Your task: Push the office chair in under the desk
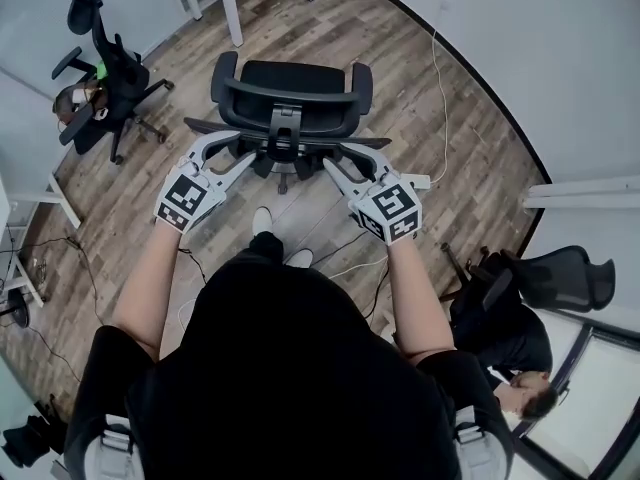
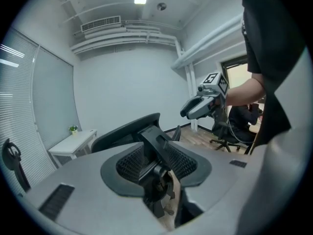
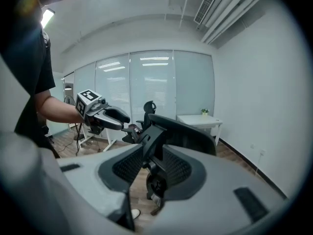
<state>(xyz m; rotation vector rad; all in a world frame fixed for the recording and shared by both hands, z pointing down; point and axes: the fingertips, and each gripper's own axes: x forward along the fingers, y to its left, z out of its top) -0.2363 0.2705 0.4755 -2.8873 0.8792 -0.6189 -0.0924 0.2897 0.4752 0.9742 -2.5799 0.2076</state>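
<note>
Black office chair (image 1: 285, 103) parked out on the wood floor (image 1: 420, 98) — both grippers let go

All black; mesh backrest with a chunky bracket down its spine, curved armrests, seat facing away from the person; it stands near the white worktop (image 1: 231, 13) legs at the top of the head view, not tucked under. Left gripper (image 1: 240, 148) and right gripper (image 1: 335, 158) sit low behind the backrest, one each side — jaws apart on both, mesh and bracket showing in the gap, nothing clamped; can't tell if the tips touch it.
</note>
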